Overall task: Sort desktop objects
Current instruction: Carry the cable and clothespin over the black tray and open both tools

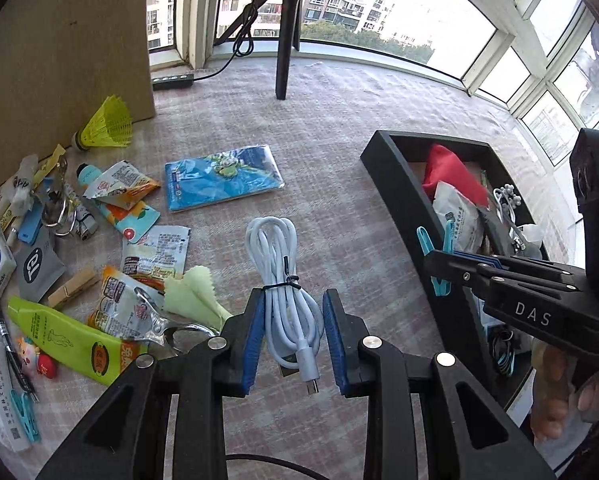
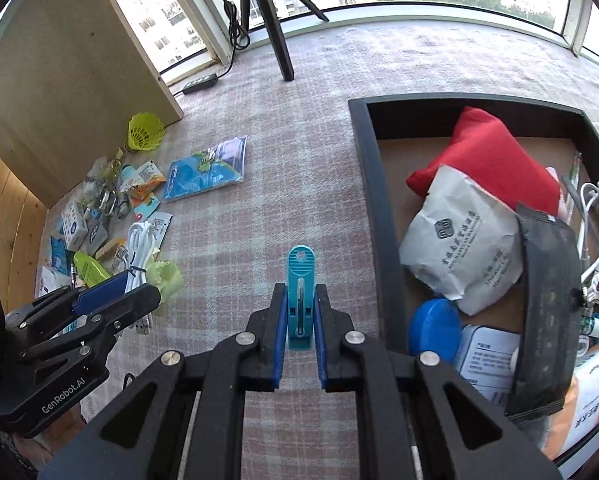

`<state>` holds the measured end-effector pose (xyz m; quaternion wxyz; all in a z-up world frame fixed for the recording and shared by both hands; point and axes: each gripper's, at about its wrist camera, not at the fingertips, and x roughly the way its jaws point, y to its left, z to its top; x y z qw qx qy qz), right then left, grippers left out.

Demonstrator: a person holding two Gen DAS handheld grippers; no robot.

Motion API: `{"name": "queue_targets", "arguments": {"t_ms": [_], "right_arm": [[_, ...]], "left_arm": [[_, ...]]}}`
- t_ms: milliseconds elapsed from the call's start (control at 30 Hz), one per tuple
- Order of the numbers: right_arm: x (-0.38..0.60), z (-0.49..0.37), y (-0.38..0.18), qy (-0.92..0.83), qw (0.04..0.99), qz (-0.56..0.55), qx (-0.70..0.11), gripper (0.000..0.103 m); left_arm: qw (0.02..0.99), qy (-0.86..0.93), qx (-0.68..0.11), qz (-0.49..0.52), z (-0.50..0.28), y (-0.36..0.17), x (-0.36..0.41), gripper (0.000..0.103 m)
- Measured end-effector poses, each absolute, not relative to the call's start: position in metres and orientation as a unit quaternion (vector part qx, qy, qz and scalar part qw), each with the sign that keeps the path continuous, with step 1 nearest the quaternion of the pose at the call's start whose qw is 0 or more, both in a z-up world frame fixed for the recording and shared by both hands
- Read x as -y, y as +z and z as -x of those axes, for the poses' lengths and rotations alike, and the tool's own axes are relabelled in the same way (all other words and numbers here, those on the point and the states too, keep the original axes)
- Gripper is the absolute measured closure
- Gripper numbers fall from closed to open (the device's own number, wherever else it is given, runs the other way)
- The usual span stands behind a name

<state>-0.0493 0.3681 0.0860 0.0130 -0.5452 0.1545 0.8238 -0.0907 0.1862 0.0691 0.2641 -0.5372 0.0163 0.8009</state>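
Left gripper (image 1: 293, 342): it pointed steeply down over the checked cloth. Its blue pads (image 1: 254, 344) were closed on a bundle of white cable (image 1: 283, 280), which hung between them.
White cable: it was tied in the middle with a black twist, and its plug end hung low. It was left of the black tray (image 2: 373, 208), apart from it.
Right gripper (image 2: 299, 334): it also pointed steeply down. Its jaws were narrow and pinched a teal clothes peg (image 2: 300, 300). The peg stood upright and stuck out past the tips.
Teal clothes peg: it was just left of the black tray's near wall, not inside it.
Hand (image 1: 555, 392): some fingers showed under the right gripper's handle, near the tray's close end.
Black tray: it already held a red pouch (image 2: 495, 156), a white packet (image 2: 463, 240) and a blue round lid (image 2: 435, 326).
Pile of small things (image 1: 79, 240): it lay far left of the tray, with snack packets and a wooden peg.
Blue packet (image 1: 223, 178): it lay flat between the pile and the tray.
Yellow shuttlecock (image 1: 105, 126): it lay farther back, well left of the tray, by a brown board.
Black tripod leg (image 1: 285, 40): it stood farthest back, near the window.
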Motion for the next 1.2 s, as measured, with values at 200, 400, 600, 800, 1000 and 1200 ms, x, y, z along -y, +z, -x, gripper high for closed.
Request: {"name": "queue_targets", "arguments": {"t_ms": [200,400,600,800,1000,1200], "right_arm": [[-0.403,0.035,0.106,0.832,0.039,0.529,-0.163,0.091],[-0.418,0.031,0.107,0.831,0.044,0.528,-0.172,0.091],[-0.418,0.032,0.107,0.83,0.044,0.529,-0.171,0.091],[-0.417,0.032,0.105,0.829,0.041,0.53,-0.173,0.091],[-0.416,0.031,0.101,0.826,0.039,0.535,-0.174,0.091],[-0.416,0.034,0.097,0.823,0.04,0.54,-0.174,0.091]], "left_arm": [[0.3,0.791,-0.023,0.533,0.085,0.079,-0.206,0.076],[0.292,0.786,-0.023,0.545,0.09,0.074,-0.205,0.076],[0.291,0.784,-0.016,0.548,0.104,0.081,-0.207,0.075],[0.295,0.777,-0.025,0.556,0.12,0.075,-0.217,0.075],[0.283,0.76,-0.035,0.585,0.133,0.052,-0.227,0.073],[0.287,0.746,-0.044,0.6,0.133,0.04,-0.249,0.065]]}}
